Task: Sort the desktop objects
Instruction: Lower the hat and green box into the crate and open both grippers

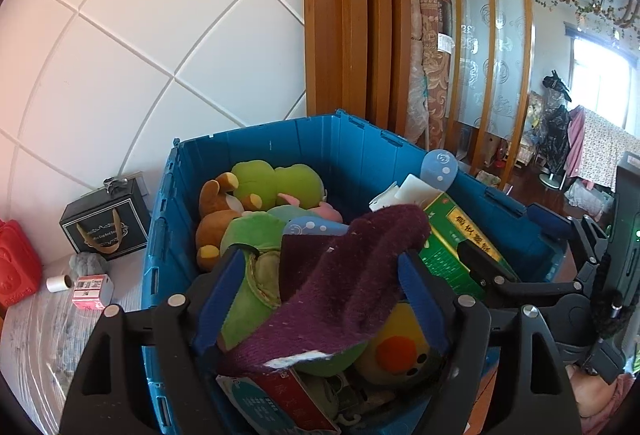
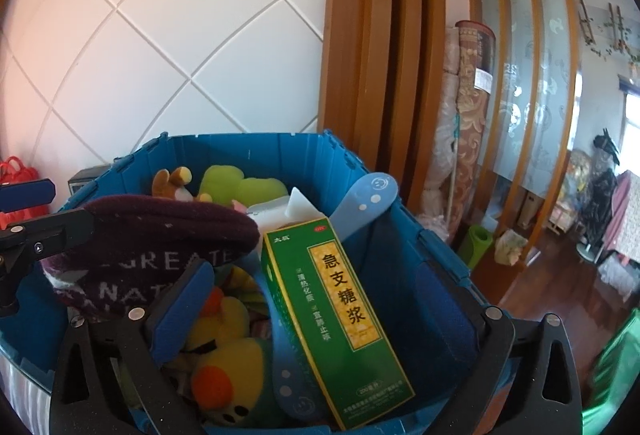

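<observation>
We are holding both hand-held grippers over the blue crate [image 1: 256, 143]: the left hand-held gripper [image 1: 320, 299] is spread around the purple cloth [image 1: 352, 275], the right hand-held gripper [image 2: 320, 315] is spread around the green box [image 2: 336, 315].

Left wrist view peers along its own blue-padded fingers, tilted down, hard up against the blue crate [image 1: 256, 143]; right wrist view sits just alongside, angled the same way, equally close; both share the crate, the purple cloth [image 1: 352, 275], the green box [image 2: 336, 315] and the white tiled wall [image 2: 160, 35] behind.
</observation>
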{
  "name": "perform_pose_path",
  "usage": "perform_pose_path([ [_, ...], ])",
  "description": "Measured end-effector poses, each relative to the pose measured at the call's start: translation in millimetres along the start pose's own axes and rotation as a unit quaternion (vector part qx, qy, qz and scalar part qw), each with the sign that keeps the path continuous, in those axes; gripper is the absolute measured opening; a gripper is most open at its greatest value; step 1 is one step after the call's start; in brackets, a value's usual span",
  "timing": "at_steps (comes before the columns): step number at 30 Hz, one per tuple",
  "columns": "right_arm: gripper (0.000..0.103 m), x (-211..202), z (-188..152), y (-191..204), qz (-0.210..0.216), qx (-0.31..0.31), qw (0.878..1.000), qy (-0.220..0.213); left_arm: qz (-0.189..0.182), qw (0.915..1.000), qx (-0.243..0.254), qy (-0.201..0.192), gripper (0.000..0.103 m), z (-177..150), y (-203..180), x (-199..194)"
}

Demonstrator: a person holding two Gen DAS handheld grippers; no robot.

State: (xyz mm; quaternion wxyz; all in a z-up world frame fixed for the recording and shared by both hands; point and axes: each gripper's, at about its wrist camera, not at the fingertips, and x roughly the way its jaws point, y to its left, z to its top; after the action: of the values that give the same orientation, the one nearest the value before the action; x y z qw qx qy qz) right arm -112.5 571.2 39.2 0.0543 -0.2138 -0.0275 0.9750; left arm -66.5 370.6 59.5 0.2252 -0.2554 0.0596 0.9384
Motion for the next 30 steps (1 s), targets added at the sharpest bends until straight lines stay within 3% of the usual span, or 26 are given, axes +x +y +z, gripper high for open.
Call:
perform_pose_path([
  [6, 0.103, -4, -1, 2, -0.004, -0.005, 1.000, 0.004, -0.012, 0.9998, -0.004, -0.014, 0.079, -1, 1, -14],
  [18, 0.103, -24, 6, 25, 0.007, -0.025, 1.000, -0.016, 0.006, 0.9997, -0.017, -0.019, 0.079, -7, 21, -25],
  [30, 0.103, -35, 17, 78, 0.028, -0.059, 0.997, -0.027, 0.030, 0.9975, -0.053, -0.037, 0.079, -20, 78, -51],
])
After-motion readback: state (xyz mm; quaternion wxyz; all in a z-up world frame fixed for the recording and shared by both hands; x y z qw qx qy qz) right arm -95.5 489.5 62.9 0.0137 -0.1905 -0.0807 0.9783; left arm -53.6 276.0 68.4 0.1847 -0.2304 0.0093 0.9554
